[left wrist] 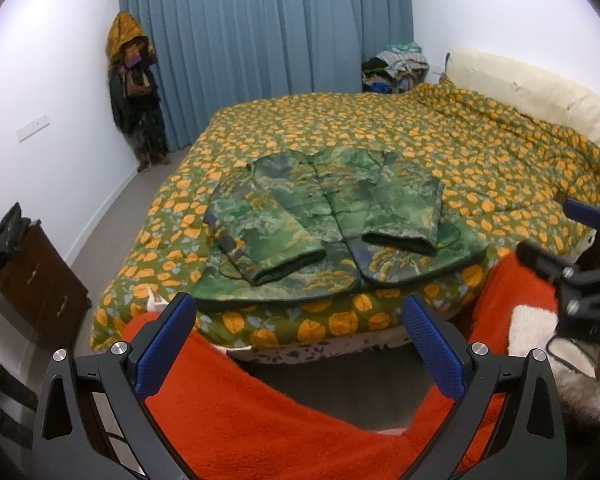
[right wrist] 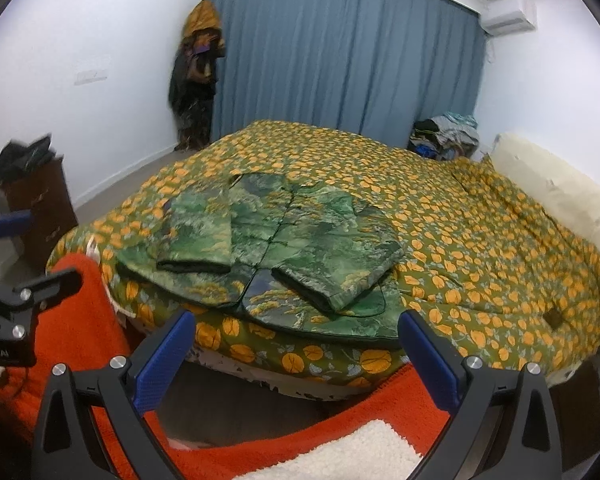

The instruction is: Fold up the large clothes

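Green camouflage-print jacket (left wrist: pixel 332 220) lies flat on the bed, front up, near the foot edge, both sleeves folded in over the chest so the cuffs point at six o'clock; its rounded, dark-piped hem sits just back from the mattress edge. The fabric looks padded and slightly glossy, with a button line down the centre. In the right wrist view the jacket (right wrist: pixel 284 248) sits at twelve o'clock from the tool, its right sleeve angled out toward four o'clock. Under it, the quilt (left wrist: pixel 440 140) is olive with orange flowers, smooth in the middle, rumpled toward the cream headboard (left wrist: pixel 540 88) at two o'clock. Plenty of open quilt beyond and to the right of the jacket. Left tool (left wrist: pixel 300 344) hangs off the foot of the bed, blue textured pads wide apart, nothing between them, clear of the hem. Right tool (right wrist: pixel 300 356) the same: spread wide, empty, short of the bed edge. Fuzzy orange-red fabric (left wrist: pixel 260 412) fills the space below both tools. Grey floor runs along the bed's left side to a dark wooden drawer chest (left wrist: pixel 40 284) at nine o'clock. Pleated blue curtain (left wrist: pixel 260 48) at twelve, hanging coats (left wrist: pixel 134 92) in the corner beside it, a clothes pile (left wrist: pixel 396 66) at one o'clock.
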